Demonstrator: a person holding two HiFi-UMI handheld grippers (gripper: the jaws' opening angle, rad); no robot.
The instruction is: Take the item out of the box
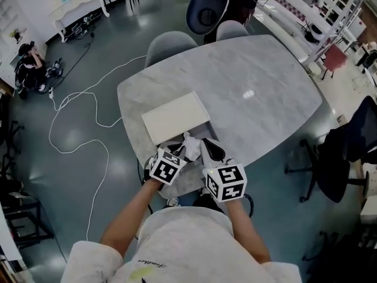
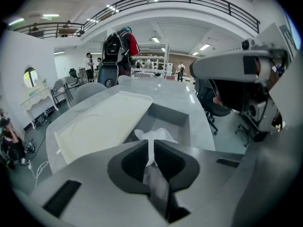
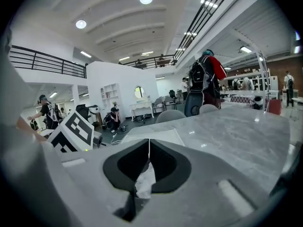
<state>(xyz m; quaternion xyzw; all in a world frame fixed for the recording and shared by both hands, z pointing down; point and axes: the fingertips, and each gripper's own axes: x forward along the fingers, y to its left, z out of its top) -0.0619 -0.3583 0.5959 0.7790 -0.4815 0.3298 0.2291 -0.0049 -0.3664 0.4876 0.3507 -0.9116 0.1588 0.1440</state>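
Observation:
A shallow grey box (image 2: 173, 115) sits at the near edge of the marble table (image 1: 253, 87), its white lid (image 1: 175, 118) folded back beyond it. Crumpled white tissue paper (image 1: 189, 140) rises from the box between both grippers. My left gripper (image 1: 178, 150) is shut on a pinch of that paper (image 2: 156, 135), with the strip running down between its jaws (image 2: 152, 144). Close at its right, my right gripper (image 1: 210, 150) is also shut, with white paper (image 3: 144, 181) caught in its closed jaws (image 3: 149, 144). What lies under the paper is hidden.
Two grey chairs (image 1: 171, 43) stand at the table's far side and a black office chair (image 1: 347, 152) at the right. A white cable (image 1: 76, 128) loops over the floor at the left. People stand far off in the hall.

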